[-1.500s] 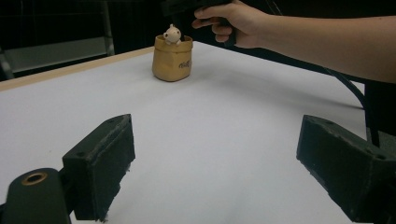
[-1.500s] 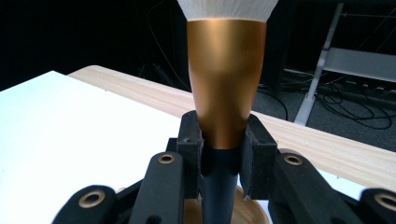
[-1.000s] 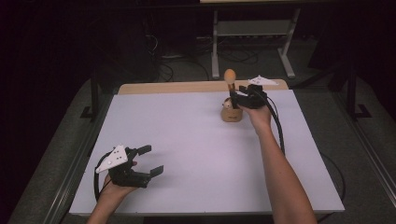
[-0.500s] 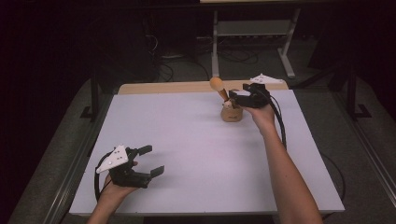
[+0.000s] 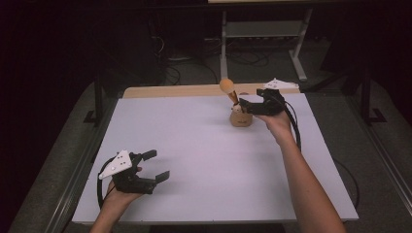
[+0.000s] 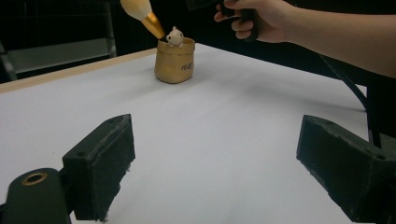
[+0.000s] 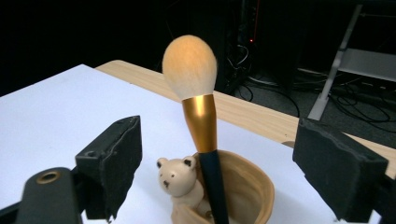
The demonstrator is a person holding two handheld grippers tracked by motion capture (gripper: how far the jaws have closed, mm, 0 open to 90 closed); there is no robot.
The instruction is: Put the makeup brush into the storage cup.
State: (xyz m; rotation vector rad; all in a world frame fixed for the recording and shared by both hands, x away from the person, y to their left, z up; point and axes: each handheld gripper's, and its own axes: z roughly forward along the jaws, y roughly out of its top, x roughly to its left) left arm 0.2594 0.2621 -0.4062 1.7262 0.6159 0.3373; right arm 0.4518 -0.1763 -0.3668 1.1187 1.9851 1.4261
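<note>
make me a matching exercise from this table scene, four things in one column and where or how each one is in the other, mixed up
Things:
1. brush
2. cup
3. left gripper
4. right gripper

States:
A. jaws apart over bare table near the front edge
B. stands on the white table toward the far edge
C. leans in the cup, bristles up
D. jaws just been opening, either side of the brush handle, not touching it

Pairs: 1-C, 2-B, 3-A, 4-D

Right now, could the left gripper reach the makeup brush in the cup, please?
Probably yes: bare white table lies between the open left gripper and the makeup brush, though the right gripper hovers beside it.
</note>
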